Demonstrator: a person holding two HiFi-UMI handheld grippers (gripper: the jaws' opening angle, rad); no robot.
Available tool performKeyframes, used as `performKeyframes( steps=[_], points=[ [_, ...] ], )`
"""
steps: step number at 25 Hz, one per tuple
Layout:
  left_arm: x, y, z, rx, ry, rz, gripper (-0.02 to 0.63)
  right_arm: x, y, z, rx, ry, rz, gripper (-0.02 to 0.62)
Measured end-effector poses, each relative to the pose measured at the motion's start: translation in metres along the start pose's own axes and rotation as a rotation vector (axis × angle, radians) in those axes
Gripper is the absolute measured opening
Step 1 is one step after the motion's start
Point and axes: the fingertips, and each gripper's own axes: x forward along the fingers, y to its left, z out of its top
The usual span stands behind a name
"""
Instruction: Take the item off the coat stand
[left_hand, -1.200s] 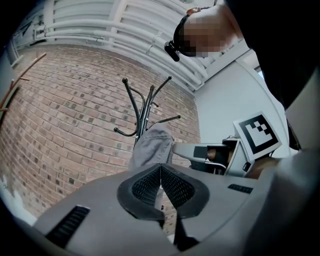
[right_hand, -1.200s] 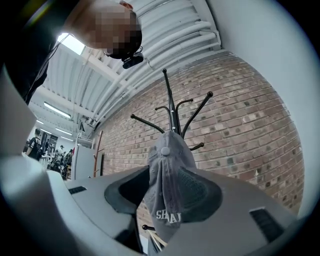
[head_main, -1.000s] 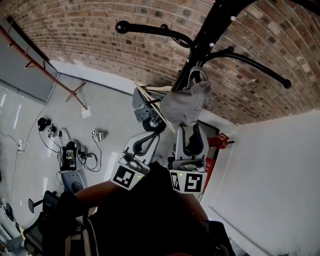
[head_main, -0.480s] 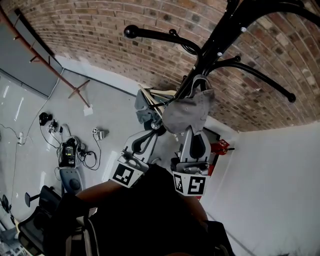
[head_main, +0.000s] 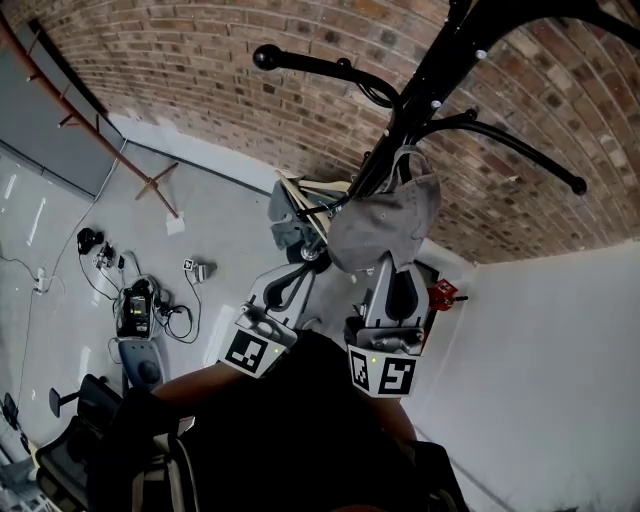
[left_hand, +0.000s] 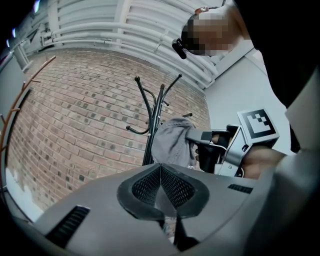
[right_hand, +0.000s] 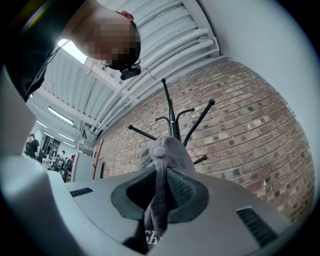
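A grey cap (head_main: 385, 225) hangs from the black coat stand (head_main: 440, 70) in front of the brick wall. My right gripper (head_main: 392, 280) reaches up under it, and its jaws are closing with a fold of the cap (right_hand: 167, 150) pinched between the pads. The right gripper (right_hand: 159, 192) view shows the stand's hooks (right_hand: 172, 115) just behind the cap. My left gripper (head_main: 290, 285) is held to the left of the cap, apart from it, with nothing in it. In the left gripper (left_hand: 160, 172) view its pads meet, and the cap (left_hand: 170, 140) and right gripper (left_hand: 200, 137) lie beyond.
A brick wall (head_main: 200, 80) stands behind the stand and a white wall (head_main: 560, 350) at the right. Cables and devices (head_main: 135, 310) lie on the grey floor at the left. A grey wheeled object with a wooden board (head_main: 295, 205) sits by the stand's base.
The right gripper's jaws went from wide open to closed on the cap. The cap has swung slightly rightward and bulges out. The left gripper has hardly moved.
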Motion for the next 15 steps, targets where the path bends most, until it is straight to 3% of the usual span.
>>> performKeyframes(
  steps=[15],
  points=[
    [-0.007, -0.001, 0.003, -0.009, -0.016, -0.006, 0.018, -0.005, 0.005, 0.019, -0.005, -0.045, -0.014, 0.051]
  ],
)
